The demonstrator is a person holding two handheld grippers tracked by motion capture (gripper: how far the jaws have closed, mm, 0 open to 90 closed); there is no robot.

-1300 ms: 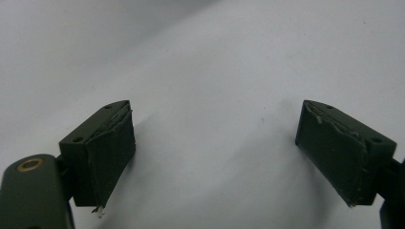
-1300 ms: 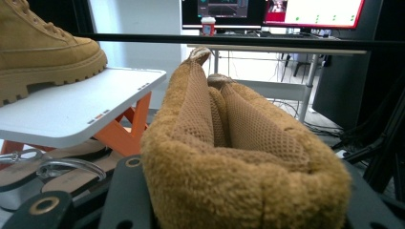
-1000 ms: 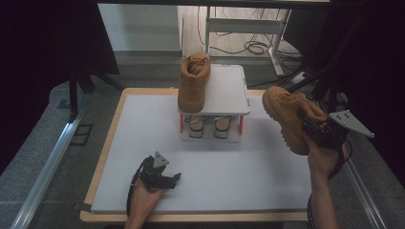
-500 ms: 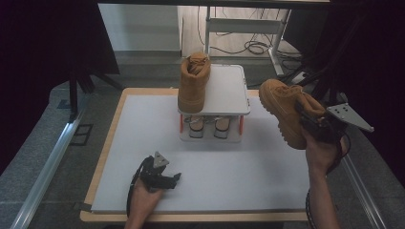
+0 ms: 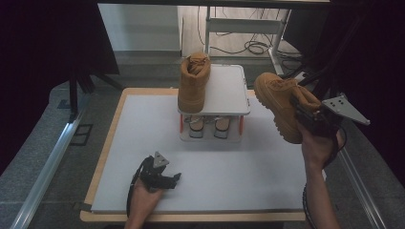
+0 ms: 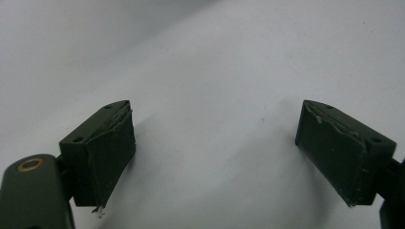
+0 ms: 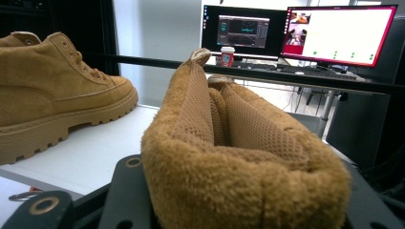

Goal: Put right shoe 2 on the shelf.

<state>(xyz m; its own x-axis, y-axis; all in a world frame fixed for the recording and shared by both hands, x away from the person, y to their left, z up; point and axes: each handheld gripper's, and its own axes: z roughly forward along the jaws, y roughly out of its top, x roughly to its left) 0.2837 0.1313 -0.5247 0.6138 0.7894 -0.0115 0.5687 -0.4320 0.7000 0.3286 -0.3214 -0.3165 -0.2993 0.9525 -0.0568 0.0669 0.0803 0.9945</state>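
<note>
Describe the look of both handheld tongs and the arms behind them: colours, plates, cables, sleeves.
Both tongs are black. The left tongs carry a small grey three-cornered plate with dark holes and trail a black cable; their jaws end in blocky dark pads with frayed lining, and a brass-ringed hole shows on the body. The right tongs bear a larger grey plate with holes. Both forearms are bare, with no sleeves in sight.

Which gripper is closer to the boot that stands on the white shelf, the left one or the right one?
Right. The right gripper holds the second boot in the air, just right of the shelf where the standing boot is. The left gripper rests open on the table, farther toward the person.
</note>
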